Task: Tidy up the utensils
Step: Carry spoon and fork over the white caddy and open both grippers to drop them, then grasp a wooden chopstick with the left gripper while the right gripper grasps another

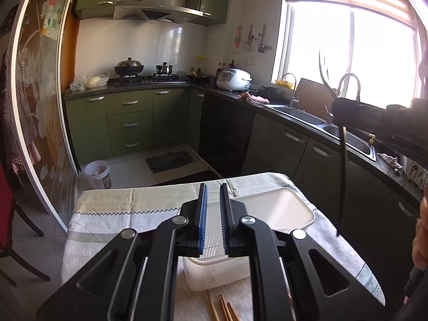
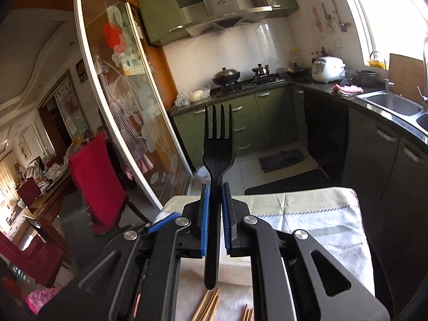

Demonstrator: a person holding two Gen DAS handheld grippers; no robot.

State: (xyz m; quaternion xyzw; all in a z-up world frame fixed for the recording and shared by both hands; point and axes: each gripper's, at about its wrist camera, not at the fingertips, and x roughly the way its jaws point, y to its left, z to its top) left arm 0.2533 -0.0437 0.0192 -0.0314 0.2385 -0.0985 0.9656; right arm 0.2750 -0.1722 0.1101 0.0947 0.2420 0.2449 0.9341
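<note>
My right gripper [image 2: 215, 187] is shut on a black plastic fork [image 2: 218, 144], which it holds by the neck with the tines pointing up and away. The left wrist view shows that fork [image 1: 341, 182] edge-on at the right, hanging from the dark right gripper [image 1: 345, 109], high above the table's right edge. My left gripper [image 1: 213, 195] is shut with nothing between its blue pads, low over a white rectangular tray [image 1: 283, 208] on the cloth-covered table [image 1: 112, 208]. Wooden chopsticks [image 1: 222, 307] lie on the cloth near the front edge, and show below the fork's handle as chopsticks [image 2: 210, 305].
A person's hand [image 1: 420, 230] shows at the right edge. Green cabinets, a stove with pots [image 1: 129, 68], a rice cooker [image 1: 232, 79] and a steel sink [image 1: 302, 112] line the far and right walls. A bucket [image 1: 97, 174] stands on the floor; a red-covered chair [image 2: 96, 176] is at left.
</note>
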